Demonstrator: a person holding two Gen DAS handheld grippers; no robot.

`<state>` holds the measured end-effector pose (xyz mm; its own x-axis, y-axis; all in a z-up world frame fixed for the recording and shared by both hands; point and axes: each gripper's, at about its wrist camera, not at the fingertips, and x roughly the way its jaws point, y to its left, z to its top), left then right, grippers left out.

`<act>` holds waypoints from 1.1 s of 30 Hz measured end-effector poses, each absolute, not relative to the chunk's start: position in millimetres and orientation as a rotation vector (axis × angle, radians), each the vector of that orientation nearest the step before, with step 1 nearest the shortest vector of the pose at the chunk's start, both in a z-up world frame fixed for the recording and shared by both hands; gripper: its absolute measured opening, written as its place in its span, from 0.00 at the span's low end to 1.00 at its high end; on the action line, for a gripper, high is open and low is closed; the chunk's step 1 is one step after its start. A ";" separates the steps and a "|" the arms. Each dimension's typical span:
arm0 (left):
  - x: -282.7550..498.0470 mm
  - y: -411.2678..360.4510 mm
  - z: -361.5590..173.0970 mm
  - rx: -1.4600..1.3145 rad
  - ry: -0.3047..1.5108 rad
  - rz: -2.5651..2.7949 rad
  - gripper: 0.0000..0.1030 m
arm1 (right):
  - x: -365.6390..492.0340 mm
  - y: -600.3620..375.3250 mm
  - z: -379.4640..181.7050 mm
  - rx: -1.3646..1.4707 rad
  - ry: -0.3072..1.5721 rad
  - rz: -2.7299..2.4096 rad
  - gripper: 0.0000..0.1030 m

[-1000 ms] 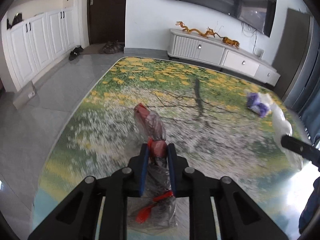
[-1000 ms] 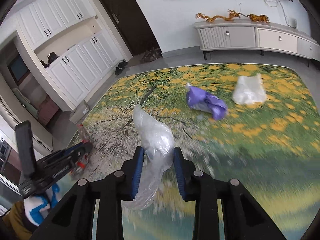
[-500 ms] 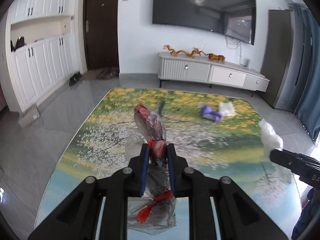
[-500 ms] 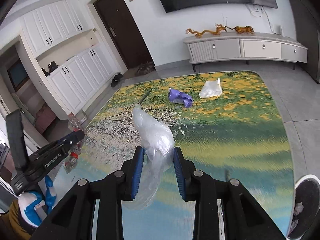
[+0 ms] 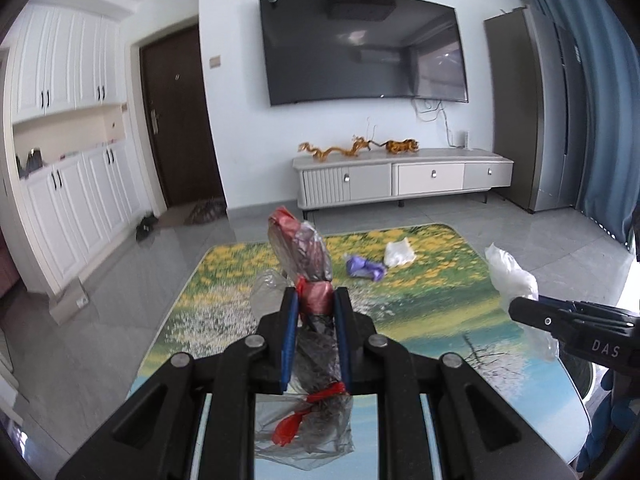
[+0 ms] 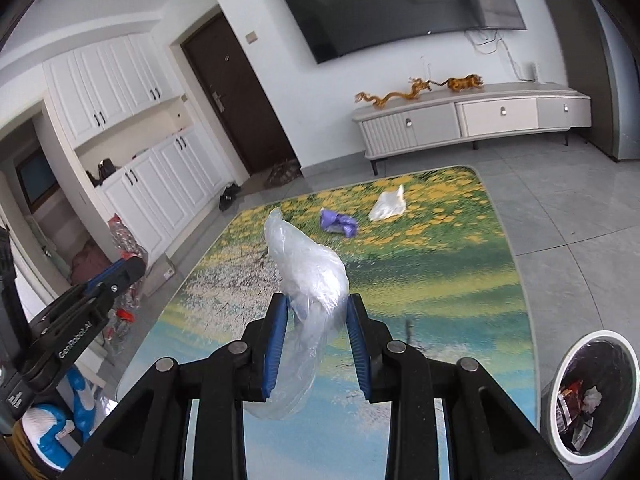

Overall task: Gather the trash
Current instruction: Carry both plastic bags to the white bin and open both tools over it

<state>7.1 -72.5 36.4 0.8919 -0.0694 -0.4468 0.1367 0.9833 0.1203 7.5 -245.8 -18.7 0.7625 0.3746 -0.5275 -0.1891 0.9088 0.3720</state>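
My left gripper [image 5: 316, 300] is shut on a grey and red plastic bag [image 5: 302, 250], held high above the flowered rug [image 5: 420, 312]. My right gripper [image 6: 318, 306] is shut on a clear plastic bag [image 6: 308, 264], also held above the rug; it shows in the left wrist view [image 5: 516, 308] at the right. A purple wrapper [image 6: 338, 222] and a white plastic bag [image 6: 388, 206] lie on the far part of the rug. A white trash bin [image 6: 592, 392] with a black liner and some trash inside stands on the floor at my lower right.
A low TV cabinet [image 5: 400, 178] stands against the far wall under a wall TV [image 5: 360, 48]. White cupboards [image 5: 72, 200] line the left side, with a small cardboard box [image 5: 70, 300] at their foot. Blue curtains [image 5: 600, 100] hang at the right.
Both grippers have risen and tilted up with their bags still held. The rug looks farther away and the trash bin has come fully into the right wrist view.
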 end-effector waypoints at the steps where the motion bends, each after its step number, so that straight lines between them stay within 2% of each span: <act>1: 4.1 -77.8 38.8 0.160 0.451 -0.113 0.16 | 3.7 -249.7 -17.0 0.309 0.624 0.304 0.28; 10: -10.6 -138.6 44.6 0.262 0.441 -0.196 0.16 | -24.1 -311.9 -19.1 0.395 0.556 0.204 0.28; 21: -8.6 -292.1 17.5 0.441 0.516 -0.501 0.16 | -58.1 -442.7 -74.4 0.522 0.573 -0.141 0.28; 33: 51.8 -460.2 -81.4 0.399 0.920 -0.828 0.17 | -53.7 -542.4 -160.0 0.560 0.765 -0.402 0.29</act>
<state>51.8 -460.2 -81.4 0.3361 -0.4547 -0.8248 0.7726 0.6339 -0.0347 -53.7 -542.4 -160.0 0.6581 -0.1387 -0.7400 0.5308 0.7825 0.3254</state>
